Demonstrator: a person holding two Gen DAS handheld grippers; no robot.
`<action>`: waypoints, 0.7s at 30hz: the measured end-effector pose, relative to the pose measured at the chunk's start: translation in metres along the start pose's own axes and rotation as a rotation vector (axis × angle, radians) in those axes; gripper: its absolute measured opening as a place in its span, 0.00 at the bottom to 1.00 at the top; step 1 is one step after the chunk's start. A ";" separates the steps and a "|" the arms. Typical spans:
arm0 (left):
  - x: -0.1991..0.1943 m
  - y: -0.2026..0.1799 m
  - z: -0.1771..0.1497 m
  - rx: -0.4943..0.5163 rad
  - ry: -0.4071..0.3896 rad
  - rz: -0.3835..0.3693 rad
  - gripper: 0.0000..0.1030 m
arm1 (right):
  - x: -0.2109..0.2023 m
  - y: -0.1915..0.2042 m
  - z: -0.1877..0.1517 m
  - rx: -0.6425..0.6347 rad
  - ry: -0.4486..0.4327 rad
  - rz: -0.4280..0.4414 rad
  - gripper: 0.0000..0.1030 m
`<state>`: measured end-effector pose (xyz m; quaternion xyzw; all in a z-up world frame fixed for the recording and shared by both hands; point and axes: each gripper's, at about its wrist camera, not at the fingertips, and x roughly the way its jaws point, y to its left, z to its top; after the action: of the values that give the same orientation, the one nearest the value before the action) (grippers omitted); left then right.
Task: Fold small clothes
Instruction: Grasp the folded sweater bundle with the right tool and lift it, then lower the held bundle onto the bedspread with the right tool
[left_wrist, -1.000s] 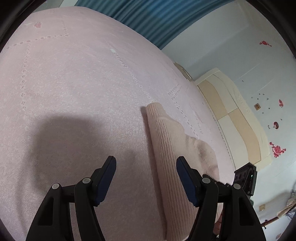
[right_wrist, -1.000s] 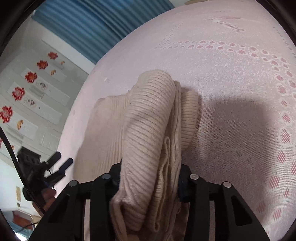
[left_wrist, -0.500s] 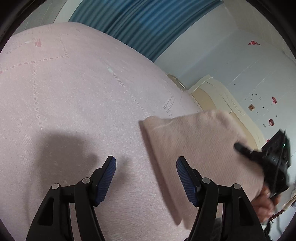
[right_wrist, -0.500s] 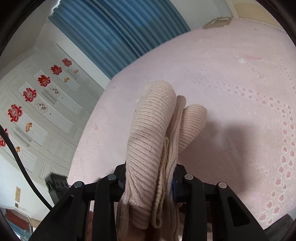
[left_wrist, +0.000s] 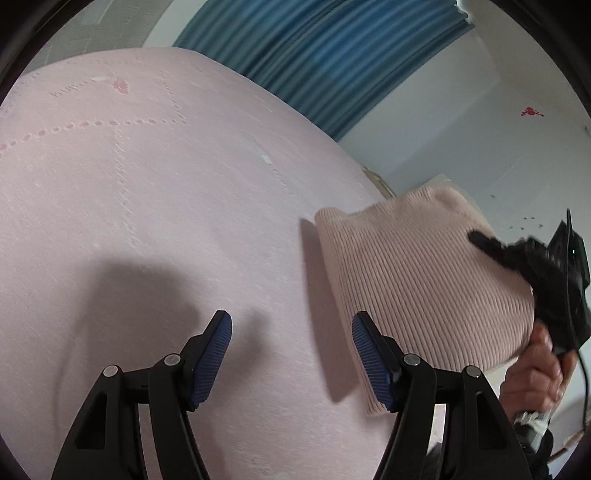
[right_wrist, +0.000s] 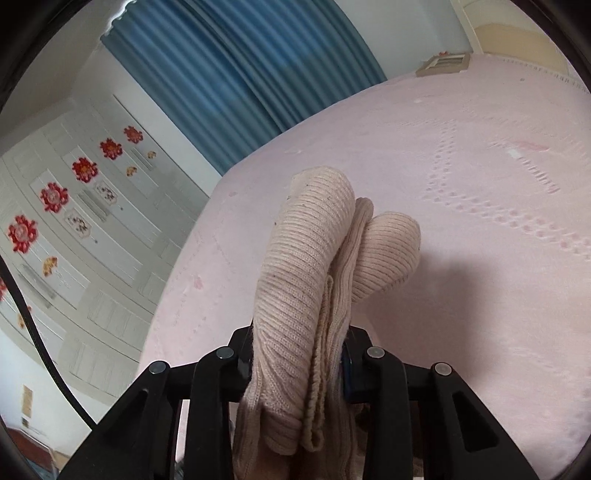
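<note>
Where the knit garment (right_wrist: 306, 280) bunches, both right fingers (right_wrist: 245, 354) vanish.

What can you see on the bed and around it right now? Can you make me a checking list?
Surface: pink bedspread with dotted stitch lines.
Job's things: beige ribbed knit garment, bunched in folds and lifted off the bed.
Clutter: nothing seen.
Grippers: right gripper clamped on the garment; left gripper open, empty, over bare bedspread.
Cables: black cable hanging at the left in the right wrist view.
Surroundings: blue curtain, white wardrobe doors with red flower decorations, cream headboard.
</note>
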<state>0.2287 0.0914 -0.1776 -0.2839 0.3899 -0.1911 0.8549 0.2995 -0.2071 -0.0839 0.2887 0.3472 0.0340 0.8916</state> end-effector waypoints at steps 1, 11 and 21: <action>0.000 0.002 0.002 -0.011 -0.005 0.004 0.64 | 0.010 0.002 0.001 0.021 0.002 0.024 0.32; 0.023 0.012 0.015 -0.102 0.011 0.004 0.64 | 0.086 -0.061 -0.016 0.134 0.115 -0.016 0.32; 0.053 -0.016 0.007 0.014 0.075 0.067 0.64 | 0.058 -0.115 -0.025 0.001 0.158 -0.061 0.40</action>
<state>0.2655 0.0525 -0.1931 -0.2576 0.4294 -0.1756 0.8476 0.3114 -0.2754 -0.1952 0.2747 0.4253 0.0293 0.8619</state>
